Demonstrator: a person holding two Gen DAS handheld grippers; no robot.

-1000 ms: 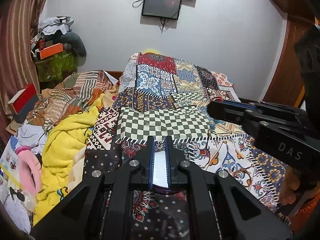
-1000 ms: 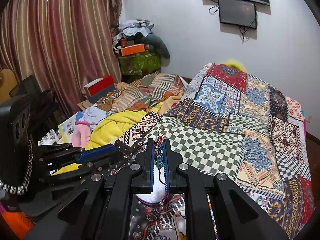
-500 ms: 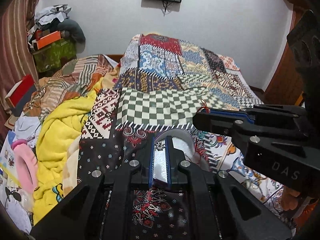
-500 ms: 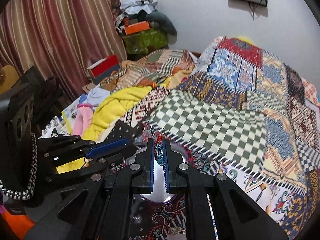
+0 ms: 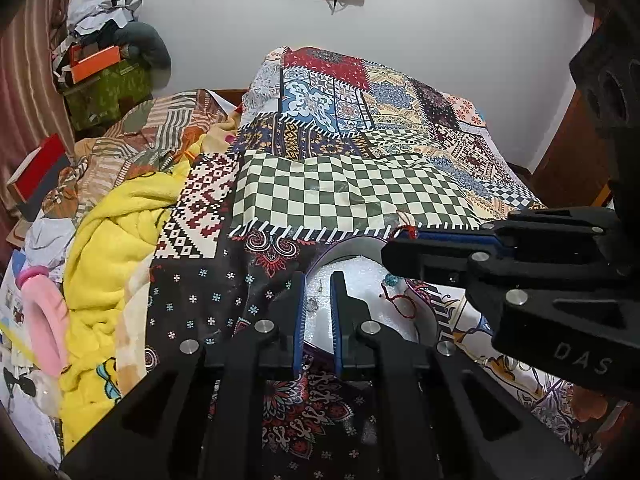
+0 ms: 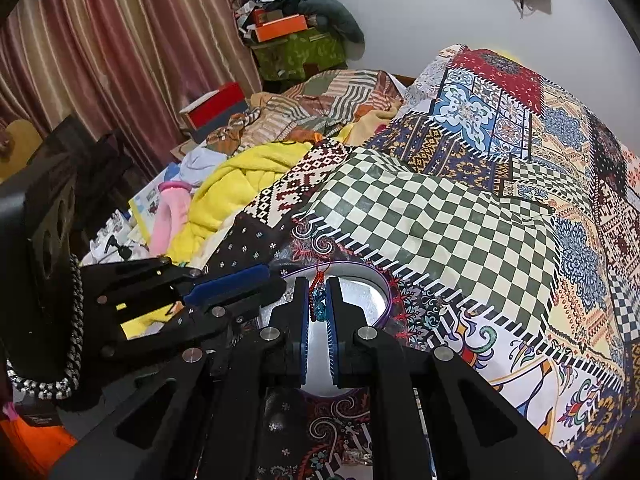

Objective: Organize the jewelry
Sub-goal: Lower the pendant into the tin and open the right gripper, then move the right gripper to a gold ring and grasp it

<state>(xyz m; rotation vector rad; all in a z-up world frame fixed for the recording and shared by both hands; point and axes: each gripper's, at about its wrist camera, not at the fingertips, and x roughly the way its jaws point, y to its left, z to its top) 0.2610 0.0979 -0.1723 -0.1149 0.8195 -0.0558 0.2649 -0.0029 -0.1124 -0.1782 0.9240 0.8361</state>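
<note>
A round jewelry box (image 5: 348,245) with a purple rim and white foam inside rests on the patchwork quilt. My left gripper (image 5: 318,280) is shut on its near wall, and small earrings (image 5: 316,300) show on the foam between the fingers. My right gripper (image 6: 318,283) is shut on a red thread bracelet (image 6: 318,304) with blue-green beads. The box's rim (image 6: 385,282) lies just beyond those fingers. From the left wrist the right gripper (image 5: 400,246) reaches in over the box, and the bracelet (image 5: 394,294) hangs onto the foam. The left gripper (image 6: 276,276) meets the box's left side.
A yellow blanket (image 5: 116,240) and a pink roll (image 5: 42,320) lie left of the quilt (image 5: 344,188). Boxes and clothes (image 6: 288,32) are piled by the curtain. A wooden door (image 5: 568,160) stands at the right. A small clear piece (image 6: 356,456) lies on the quilt near me.
Both cameras have tilted down toward the bed. The box has come into fuller view on the quilt, and the right gripper has brought the bracelet down over its foam.
</note>
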